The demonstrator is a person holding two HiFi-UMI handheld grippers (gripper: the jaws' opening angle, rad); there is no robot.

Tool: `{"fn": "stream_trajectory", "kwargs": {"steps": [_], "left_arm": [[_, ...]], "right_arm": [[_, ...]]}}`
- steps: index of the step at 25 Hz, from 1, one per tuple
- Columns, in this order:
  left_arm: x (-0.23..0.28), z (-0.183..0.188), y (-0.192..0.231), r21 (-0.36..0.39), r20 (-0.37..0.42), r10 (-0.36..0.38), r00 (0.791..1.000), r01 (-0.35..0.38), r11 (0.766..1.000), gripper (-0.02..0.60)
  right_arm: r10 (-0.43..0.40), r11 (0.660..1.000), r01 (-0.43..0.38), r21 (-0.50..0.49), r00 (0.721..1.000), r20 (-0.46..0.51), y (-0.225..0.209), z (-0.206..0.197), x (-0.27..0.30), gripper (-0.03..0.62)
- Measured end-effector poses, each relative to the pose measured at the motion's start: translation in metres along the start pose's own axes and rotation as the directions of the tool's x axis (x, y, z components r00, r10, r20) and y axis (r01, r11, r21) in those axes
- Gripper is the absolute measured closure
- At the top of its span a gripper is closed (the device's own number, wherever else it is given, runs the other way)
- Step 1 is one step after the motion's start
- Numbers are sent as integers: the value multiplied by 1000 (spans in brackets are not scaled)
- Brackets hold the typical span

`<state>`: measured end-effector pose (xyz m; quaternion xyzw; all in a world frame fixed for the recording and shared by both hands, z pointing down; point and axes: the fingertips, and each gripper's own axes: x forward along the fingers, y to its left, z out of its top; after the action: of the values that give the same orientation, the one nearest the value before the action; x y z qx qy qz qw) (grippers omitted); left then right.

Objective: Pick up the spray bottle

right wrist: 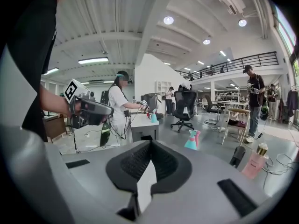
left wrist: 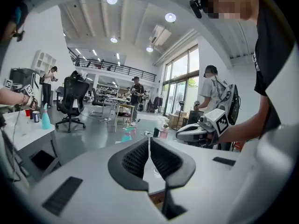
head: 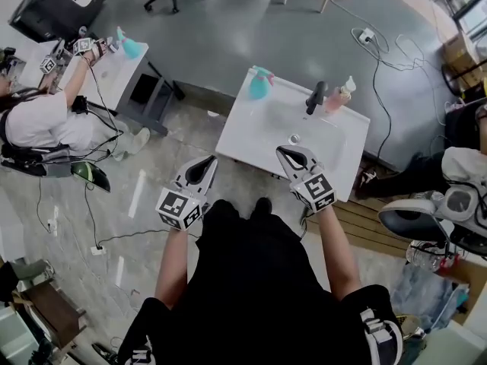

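As the teal spray bottle (head: 259, 84) stands upright at the far left corner of the white table (head: 251, 139), the left hand-held gripper (head: 204, 166) and the right hand-held gripper (head: 288, 157) hover by its near edge. Both have their jaws pressed together, holding nothing, and both are well apart from the bottle.

The teal pear-shaped spray bottle (head: 259, 84) looks like glossy plastic. The white rectangular desk (head: 245, 140) has a smooth, matt top. The grey floor (head: 228, 29) is smooth with a dull sheen.
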<state>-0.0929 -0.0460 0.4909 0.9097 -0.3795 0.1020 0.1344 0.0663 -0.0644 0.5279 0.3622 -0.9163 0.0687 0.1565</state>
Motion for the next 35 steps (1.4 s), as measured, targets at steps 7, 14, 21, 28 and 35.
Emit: {"fn": "stream_trajectory", "kwargs": {"steps": [7, 14, 21, 28, 35], "left_arm": [[25, 13, 60, 21, -17, -75, 997, 75, 997, 552], [48, 50, 149, 38, -12, -205, 979, 206, 978, 552], [65, 83, 181, 29, 3, -267, 964, 267, 963, 552], [73, 85, 192, 29, -16, -215, 976, 216, 976, 552], [83, 86, 198, -10, -14, -105, 994, 105, 994, 552]], "right_arm": [[-60, 998, 60, -8, 998, -30, -15, 23, 51, 577], [-211, 977, 211, 17, 977, -23, -38, 57, 111, 577], [-269, 963, 269, 3, 963, -19, -68, 73, 134, 577], [-246, 968, 246, -40, 969, 1, -113, 87, 159, 570], [-170, 982, 168, -81, 985, -14, -155, 72, 189, 473]]}}
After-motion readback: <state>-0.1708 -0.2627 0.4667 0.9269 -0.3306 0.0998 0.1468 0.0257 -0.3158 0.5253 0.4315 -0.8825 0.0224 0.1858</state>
